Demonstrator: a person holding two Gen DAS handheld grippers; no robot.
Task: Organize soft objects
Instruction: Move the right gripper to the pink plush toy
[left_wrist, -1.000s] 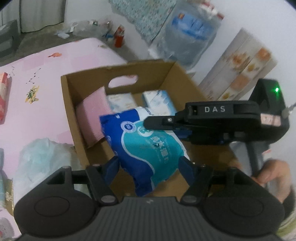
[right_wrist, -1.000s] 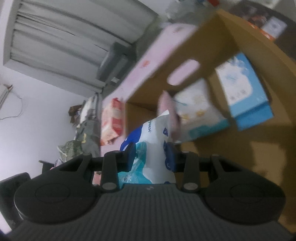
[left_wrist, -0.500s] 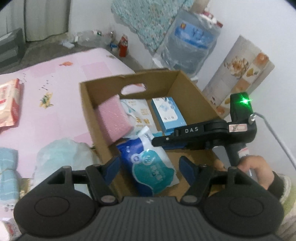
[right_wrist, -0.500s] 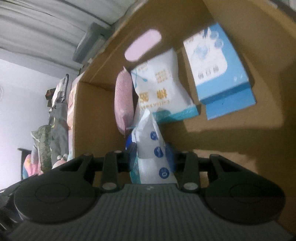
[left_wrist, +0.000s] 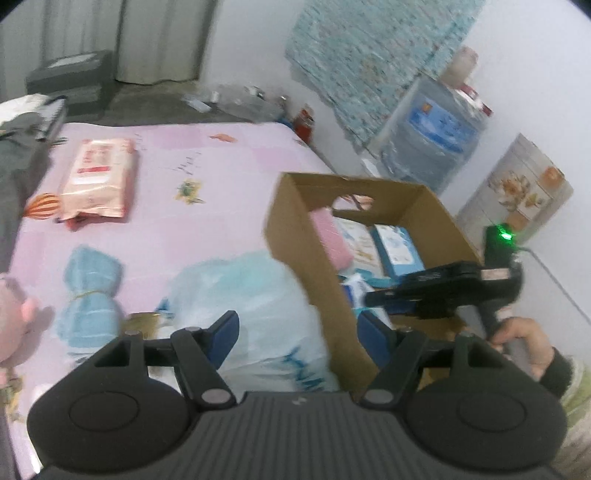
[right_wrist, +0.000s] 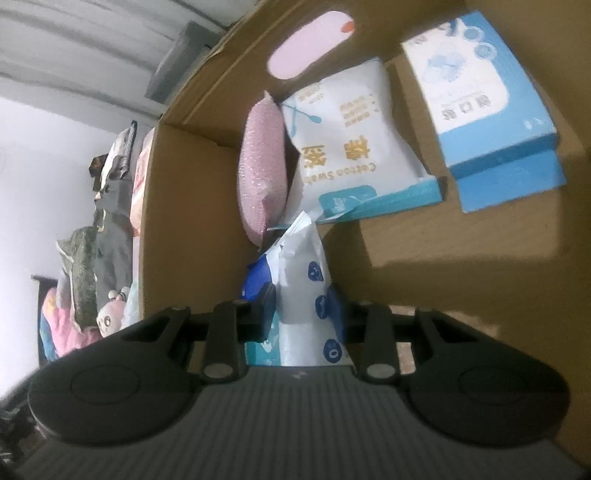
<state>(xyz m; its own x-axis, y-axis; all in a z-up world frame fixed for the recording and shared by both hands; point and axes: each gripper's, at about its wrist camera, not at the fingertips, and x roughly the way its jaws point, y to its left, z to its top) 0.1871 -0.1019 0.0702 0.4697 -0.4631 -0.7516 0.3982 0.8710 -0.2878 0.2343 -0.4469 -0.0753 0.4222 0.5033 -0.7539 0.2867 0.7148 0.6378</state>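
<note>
Cardboard box already holds three packs; right gripper, clamped on blue-white pouch, adds another; left gripper gapes over bed items beside the box.

Both grippers are matte black plastic with ribbed bodies, a round disc on each side, and silver pivot screws on the linkage arms. The left gripper and right gripper carry blue fingers. The right one shows a green light, a grey handle, a thin cable. The hand wears a dark sleeve.
</note>
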